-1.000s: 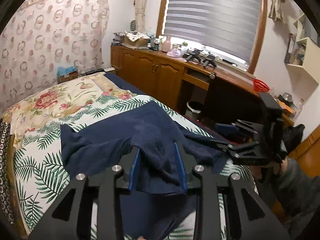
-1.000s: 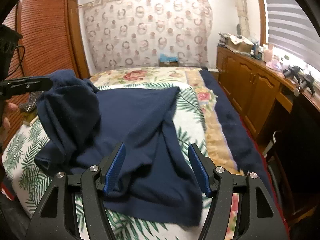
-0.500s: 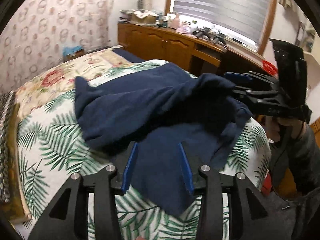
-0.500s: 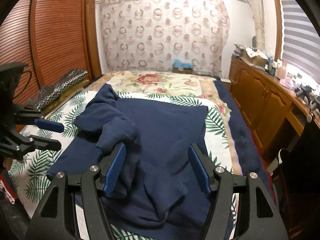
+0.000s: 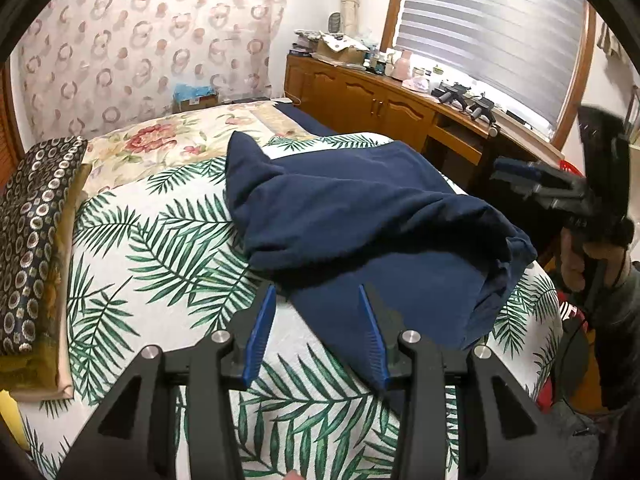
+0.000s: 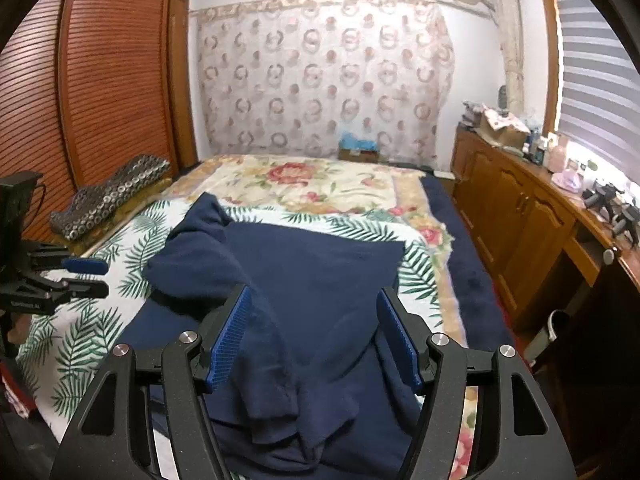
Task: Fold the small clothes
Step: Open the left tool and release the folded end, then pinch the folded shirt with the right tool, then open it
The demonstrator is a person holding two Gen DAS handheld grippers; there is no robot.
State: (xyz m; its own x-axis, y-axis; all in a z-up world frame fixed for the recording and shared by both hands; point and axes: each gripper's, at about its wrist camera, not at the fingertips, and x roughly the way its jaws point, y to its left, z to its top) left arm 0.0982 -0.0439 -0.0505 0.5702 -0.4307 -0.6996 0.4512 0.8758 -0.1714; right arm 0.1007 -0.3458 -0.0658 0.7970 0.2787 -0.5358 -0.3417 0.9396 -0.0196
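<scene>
A dark navy knitted garment [image 5: 360, 216] was seen lying rumpled on the palm-leaf printed bedspread [image 5: 160, 248], one side already thrown over the body. The left gripper [image 5: 316, 320] was held above its near edge, fingers parted and empty; the right gripper [image 6: 316, 336] was spread wide over the cloth, nothing pinched. Mid-fold was judged: a loose edge would next need to be gripped and the bunching flattened. No legible writing could be made out.

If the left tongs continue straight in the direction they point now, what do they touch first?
Most likely the navy garment on the bed: its near corner lies just ahead between the open left tongs. Depth is unclear, so the palm-leaf bedspread beneath might be touched first.
</scene>
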